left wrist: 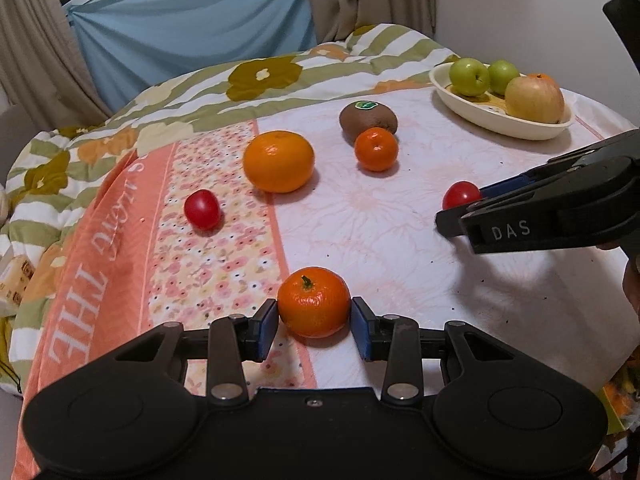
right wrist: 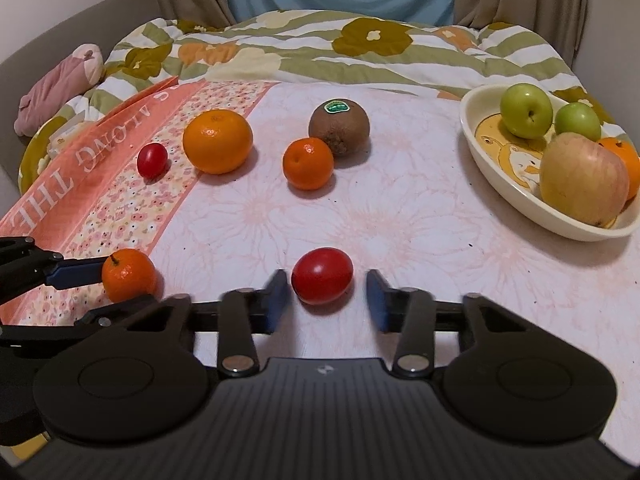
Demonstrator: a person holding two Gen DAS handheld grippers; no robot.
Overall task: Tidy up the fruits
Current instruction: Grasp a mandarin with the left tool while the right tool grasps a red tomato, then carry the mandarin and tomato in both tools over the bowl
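Right wrist view shows the red tomato [right wrist: 322, 275] between the open fingers of my right hand-held gripper [right wrist: 327, 300], on the bed well left of the bowl [right wrist: 520, 204], while my left hand-held gripper [left wrist: 315, 322], open, brackets a mandarin [left wrist: 313, 302].

A home bedroom, floral quilt [right wrist: 320, 46] spread over a bed, beige curtains [left wrist: 28, 40] at a window, pink soft toy [right wrist: 60, 86], dish [right wrist: 520, 200] of fruit
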